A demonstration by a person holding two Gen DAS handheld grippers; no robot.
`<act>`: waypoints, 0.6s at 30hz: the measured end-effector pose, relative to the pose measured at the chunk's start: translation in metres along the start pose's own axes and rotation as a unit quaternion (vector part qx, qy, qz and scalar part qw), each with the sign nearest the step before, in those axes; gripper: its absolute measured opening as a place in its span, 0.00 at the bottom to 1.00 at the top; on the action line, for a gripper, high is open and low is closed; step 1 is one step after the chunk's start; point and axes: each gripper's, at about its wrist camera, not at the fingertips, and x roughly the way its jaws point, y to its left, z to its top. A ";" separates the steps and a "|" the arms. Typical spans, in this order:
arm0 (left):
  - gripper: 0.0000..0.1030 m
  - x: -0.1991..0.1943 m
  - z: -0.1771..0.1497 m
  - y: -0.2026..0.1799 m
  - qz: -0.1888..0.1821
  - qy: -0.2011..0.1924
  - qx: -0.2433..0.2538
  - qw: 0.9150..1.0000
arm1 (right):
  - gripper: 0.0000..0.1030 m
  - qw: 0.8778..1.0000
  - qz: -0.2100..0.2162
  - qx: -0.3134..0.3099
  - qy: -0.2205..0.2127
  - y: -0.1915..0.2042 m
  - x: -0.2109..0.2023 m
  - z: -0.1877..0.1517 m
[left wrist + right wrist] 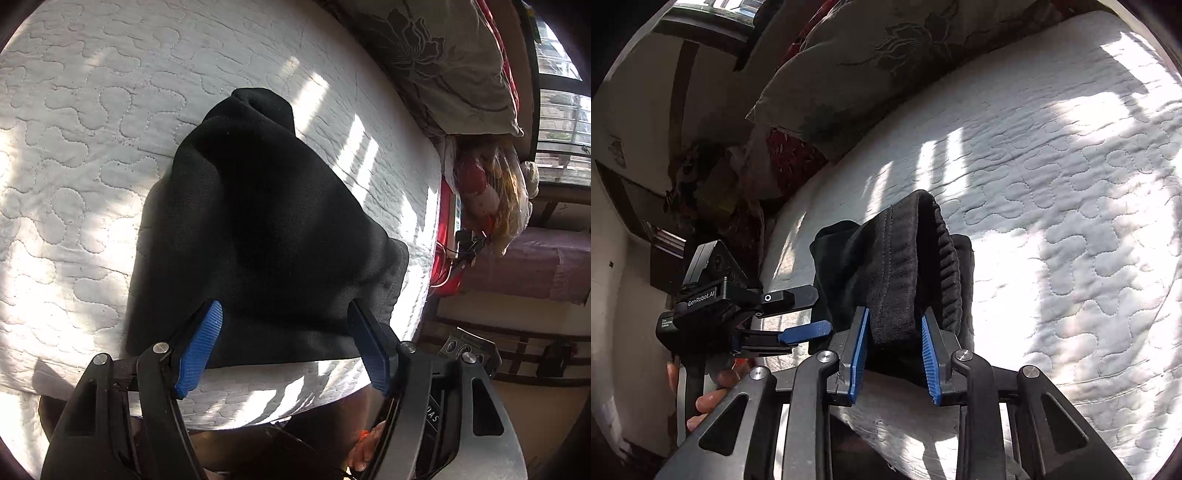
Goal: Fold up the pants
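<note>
Pants [897, 266] are lying partly folded on the mattress [1052, 206]; right tool [895, 354] is pinching the waistband, left tool [284, 343] is hovering spread; folding is looking unfinished.

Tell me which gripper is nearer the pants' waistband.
Right. The right gripper has the waistband bunched between its pads. The left gripper hangs open off to the side at another edge of the pants, clear of the waistband.
</note>
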 end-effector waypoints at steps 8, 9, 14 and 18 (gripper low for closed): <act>0.68 -0.047 -0.004 -0.029 -0.035 -0.044 0.043 0.997 | 0.35 0.998 -0.007 -0.001 -0.058 0.006 -0.041 0.009; 0.68 -0.052 0.002 -0.034 -0.046 -0.050 0.045 0.997 | 0.43 0.996 0.003 -0.012 -0.084 0.014 -0.051 0.013; 0.68 -0.042 0.041 -0.047 -0.055 -0.056 0.029 0.997 | 0.47 0.991 0.013 -0.069 -0.116 0.045 -0.032 0.027; 0.68 -0.008 0.071 -0.035 -0.033 -0.043 -0.006 0.999 | 0.41 0.991 -0.030 -0.092 -0.094 0.040 0.009 0.029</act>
